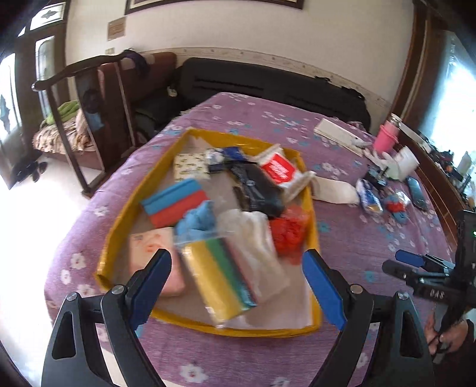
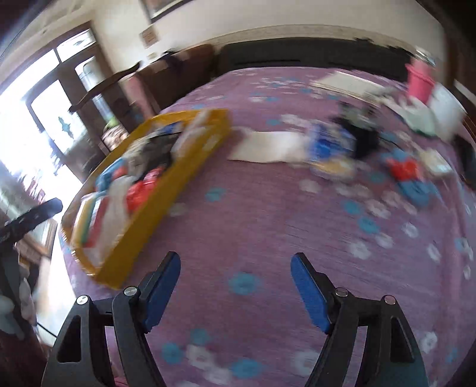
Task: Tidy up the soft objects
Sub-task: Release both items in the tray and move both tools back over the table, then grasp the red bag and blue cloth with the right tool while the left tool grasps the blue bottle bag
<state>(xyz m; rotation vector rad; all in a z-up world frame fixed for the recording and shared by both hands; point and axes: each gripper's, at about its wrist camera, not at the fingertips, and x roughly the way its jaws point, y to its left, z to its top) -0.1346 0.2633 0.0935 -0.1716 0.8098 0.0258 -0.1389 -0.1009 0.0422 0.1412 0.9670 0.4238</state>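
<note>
Right gripper (image 2: 235, 285) spread and empty over bare bedspread (image 2: 253, 223), nearer than the equally spread left gripper (image 1: 238, 285) to the white cloth (image 2: 264, 148), lying ahead beside the yellow tray (image 2: 166, 190), long axis crosswise.

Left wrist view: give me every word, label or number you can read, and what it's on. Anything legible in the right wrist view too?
"DAS", roughly, white letters seen upside down on the right gripper body; uncertain.
Red and white packet in the yellow tray: white print, too blurred to read.
Wall plaque: too small to read.
Right wrist view: motion blur, nothing legible.
</note>
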